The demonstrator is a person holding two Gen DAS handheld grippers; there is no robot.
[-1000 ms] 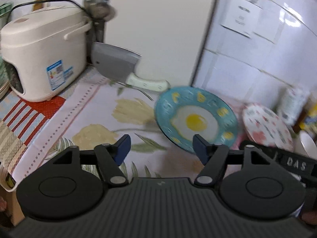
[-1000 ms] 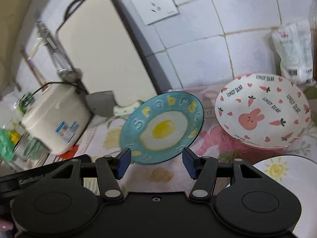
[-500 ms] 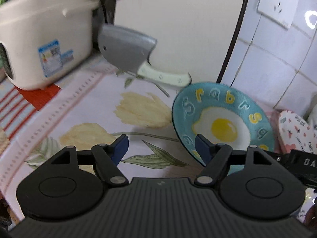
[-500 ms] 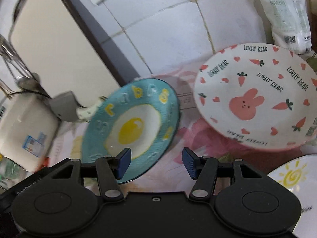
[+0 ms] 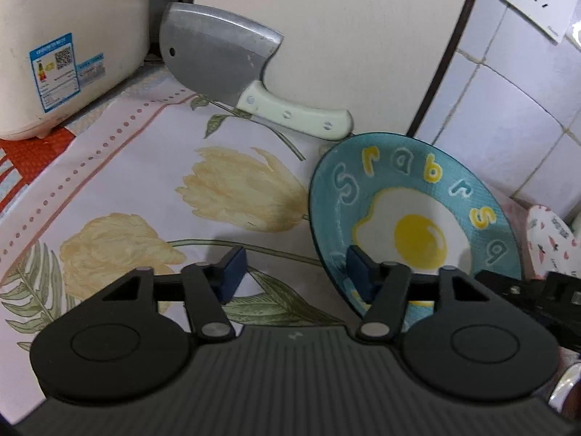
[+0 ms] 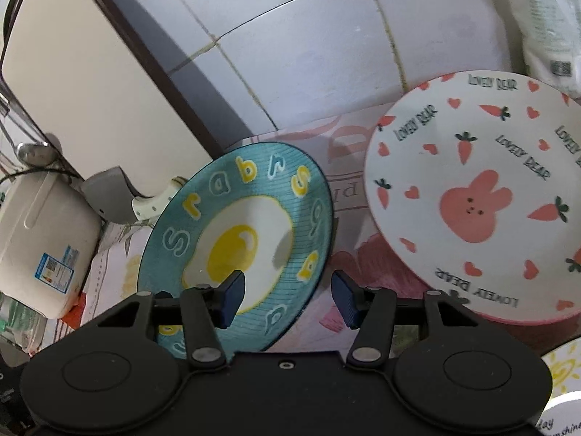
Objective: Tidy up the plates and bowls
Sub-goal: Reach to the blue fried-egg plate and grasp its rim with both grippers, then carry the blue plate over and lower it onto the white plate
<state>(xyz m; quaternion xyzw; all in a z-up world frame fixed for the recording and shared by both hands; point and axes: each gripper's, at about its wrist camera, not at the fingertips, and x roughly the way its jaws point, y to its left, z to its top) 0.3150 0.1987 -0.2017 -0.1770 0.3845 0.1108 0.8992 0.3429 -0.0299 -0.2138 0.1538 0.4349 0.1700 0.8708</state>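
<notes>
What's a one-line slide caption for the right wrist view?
Open right gripper nears the rim of the teal fried-egg plate, with the bunny plate beside it on the counter.

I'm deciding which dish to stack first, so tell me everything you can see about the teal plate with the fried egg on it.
The teal plate is round and shallow, apparently glazed ceramic, with fine ribbed lines, a painted fried egg in its well and yellow and white letters around the rim. It looks whole and holds no food. It lies on the floral cloth, between the cleaver and the bunny plate. Both grippers are open: the right gripper straddles its near right rim, and the left gripper sits at its left edge. Contact can't be confirmed.
</notes>
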